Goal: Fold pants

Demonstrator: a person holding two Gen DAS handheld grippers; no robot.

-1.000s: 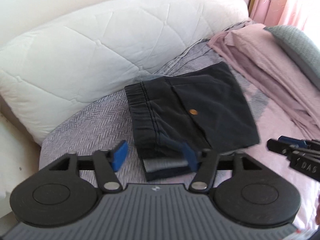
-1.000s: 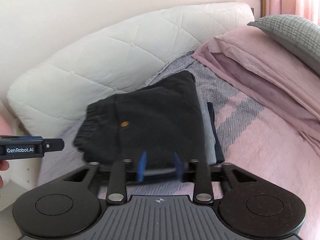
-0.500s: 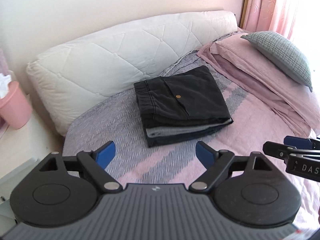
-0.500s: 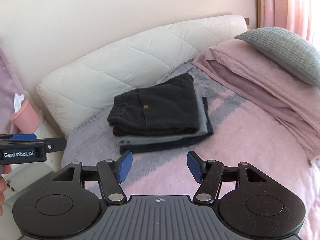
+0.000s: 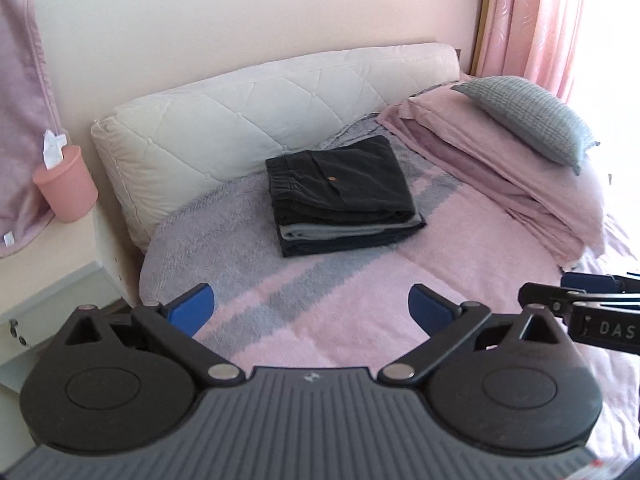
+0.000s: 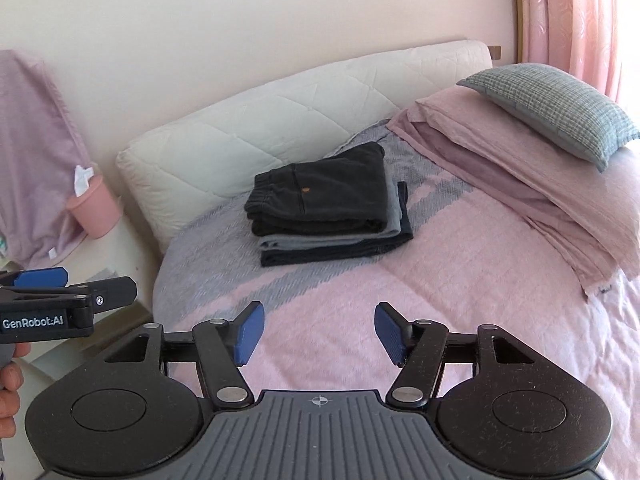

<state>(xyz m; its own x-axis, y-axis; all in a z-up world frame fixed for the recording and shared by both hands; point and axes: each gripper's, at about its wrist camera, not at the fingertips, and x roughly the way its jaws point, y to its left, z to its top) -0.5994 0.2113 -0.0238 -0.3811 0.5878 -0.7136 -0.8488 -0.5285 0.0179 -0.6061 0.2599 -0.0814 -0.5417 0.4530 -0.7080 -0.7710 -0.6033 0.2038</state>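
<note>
Folded black pants [image 5: 340, 184] [image 6: 324, 196] lie on top of a small stack, over a grey garment [image 5: 344, 232] [image 6: 320, 242] and a dark one [image 6: 332, 254], on the bed near the white quilted headboard cushion. My left gripper [image 5: 311, 307] hovers open over the pink blanket, well short of the stack, with nothing between its blue pads. My right gripper [image 6: 319, 330] is open too, empty and equally far back. Each gripper shows at the edge of the other's view.
A white quilted cushion [image 5: 260, 120] backs the bed. Folded pink bedding [image 6: 520, 168] with a grey checked pillow [image 6: 556, 104] lies on the right. A pink tissue cup [image 5: 66, 184] stands on a side table at left, under a hanging mauve cloth. A hand [image 6: 8, 380] holds the left gripper.
Both grippers have let go of the stack, opened wide and pulled back from it. The black pants stay folded on top of the pile.
</note>
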